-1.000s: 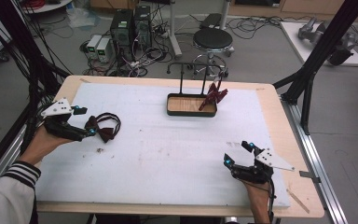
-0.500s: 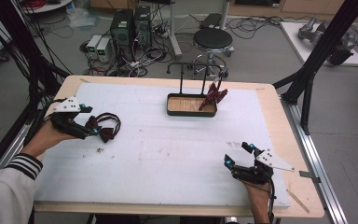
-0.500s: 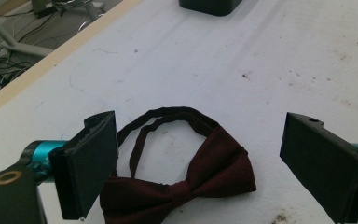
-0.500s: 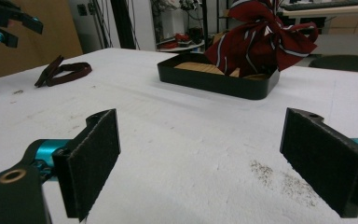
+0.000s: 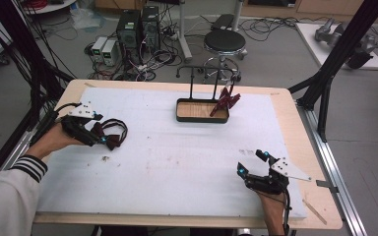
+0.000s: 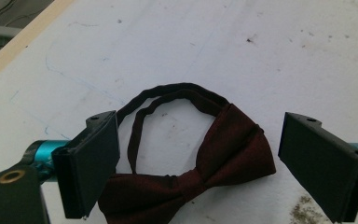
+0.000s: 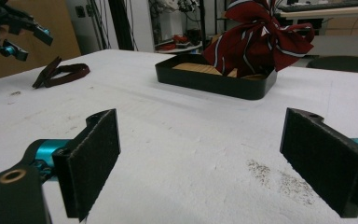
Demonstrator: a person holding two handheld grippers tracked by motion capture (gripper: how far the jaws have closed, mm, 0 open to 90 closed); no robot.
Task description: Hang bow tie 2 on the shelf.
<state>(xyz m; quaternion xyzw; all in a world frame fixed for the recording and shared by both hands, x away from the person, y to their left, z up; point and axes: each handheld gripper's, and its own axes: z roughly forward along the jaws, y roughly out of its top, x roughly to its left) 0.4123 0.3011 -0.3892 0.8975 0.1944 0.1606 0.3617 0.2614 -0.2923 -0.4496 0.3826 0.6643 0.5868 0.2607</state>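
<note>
A dark red bow tie [image 5: 109, 133] with a looped strap lies on the white mat at the left. My left gripper [image 5: 100, 129] hovers just over it, open. In the left gripper view the bow tie [image 6: 214, 168] lies between the two spread jaws of my left gripper [image 6: 200, 128], untouched. My right gripper [image 5: 251, 163] rests open near the front right of the mat, holding nothing. Between the jaws of my right gripper [image 7: 200, 140] there is only bare mat.
A black tray [image 5: 202, 118] with a wooden floor sits at the back centre, with a black rack [image 5: 193, 73] rising from it. A red striped bow [image 5: 226, 101] hangs at the tray's right end. The wooden table edge [image 5: 300, 147] borders the mat.
My left gripper has edged right, closer over the dark red bow tie. The right gripper has stayed still.
</note>
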